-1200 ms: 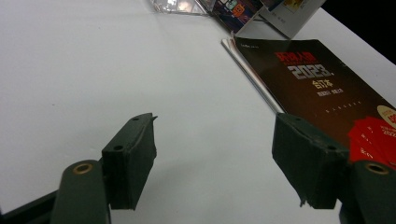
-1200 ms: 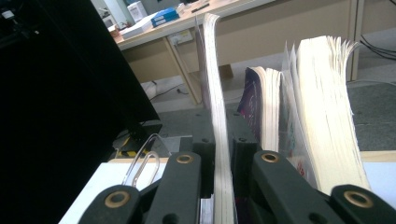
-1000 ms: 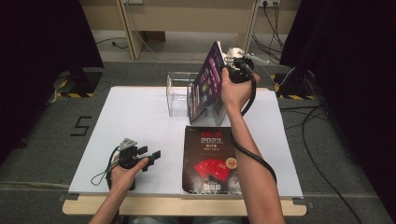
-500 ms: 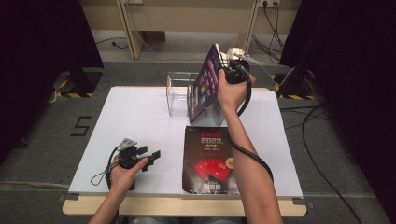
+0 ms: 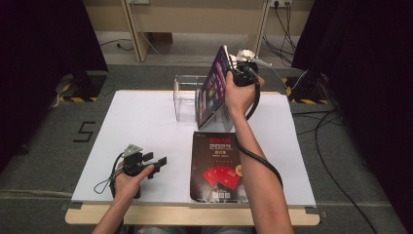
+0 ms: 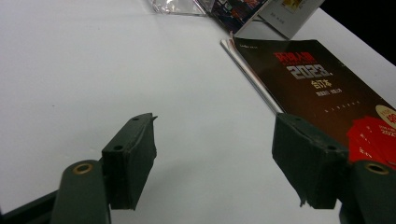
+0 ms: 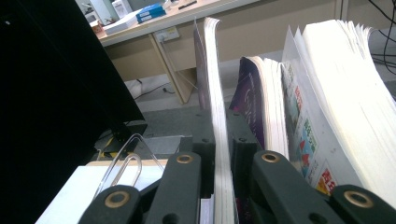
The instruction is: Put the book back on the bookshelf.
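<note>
The right hand-held gripper (image 5: 233, 66) is raised over the far side of the white tabletop (image 5: 141, 122), its jaws clamped on the top edge of a purple-covered book (image 5: 213, 87). The book stands tilted, its lower edge down by the clear plastic holder (image 5: 184, 97); whether that edge rests on the tabletop or inside the holder cannot be told from the high view, because the book's own cover and the person's forearm hide the spot. In the right gripper view the pads pinch the book's pale page block (image 7: 217, 93), and the lower part of the book is cut off at the bottom of the picture. Just beside it stand more books (image 7: 327, 93), closely packed; their covers are mostly hidden and their print is too small to read. A wire bookend loop (image 7: 123, 163) shows at lower left, partly behind the jaw.

The left hand-held gripper (image 5: 155, 162) rests low near the front left of the tabletop, jaws apart with nothing between them; the left gripper view shows bare white surface in the gap. A dark booklet with red artwork (image 5: 216, 165) lies flat near the front edge, just right of this gripper and apart from it; the right forearm covers part of its right side, and its small print is illegible.
</note>
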